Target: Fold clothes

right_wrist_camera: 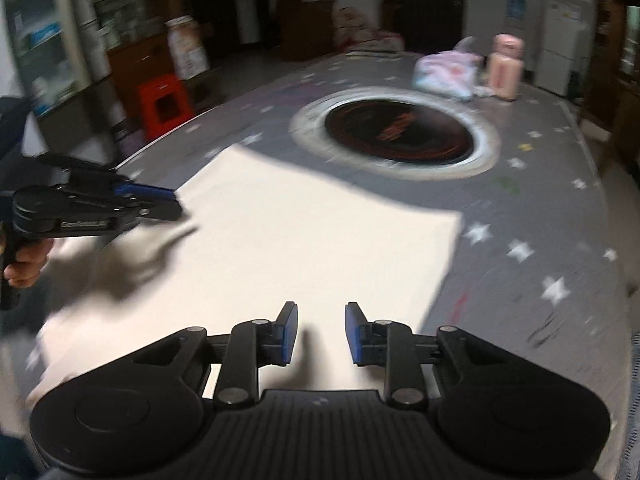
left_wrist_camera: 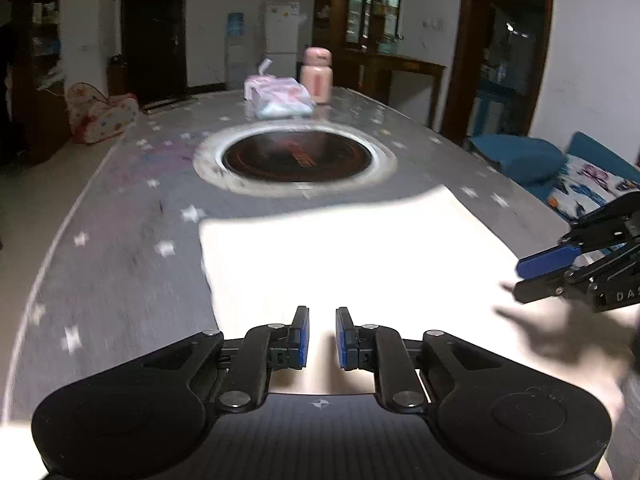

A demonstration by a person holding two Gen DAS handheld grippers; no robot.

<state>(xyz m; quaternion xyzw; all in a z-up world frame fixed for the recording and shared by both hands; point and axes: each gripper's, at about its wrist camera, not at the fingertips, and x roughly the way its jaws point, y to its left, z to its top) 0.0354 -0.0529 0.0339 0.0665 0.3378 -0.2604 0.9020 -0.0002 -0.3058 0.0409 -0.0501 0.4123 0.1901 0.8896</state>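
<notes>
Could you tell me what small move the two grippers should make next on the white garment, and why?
Probably lower both to the near hem and pinch it. The left gripper and right gripper are open and hold nothing, hovering over the white garment, which lies flat on the grey table. Folding needs an edge gripped first.

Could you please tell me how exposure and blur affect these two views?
Left wrist view: the white cloth is overexposed, folds unreadable; table smeared by motion blur. Right wrist view: cloth less blown out, left gripper casts a shadow on it; background blurred.
</notes>
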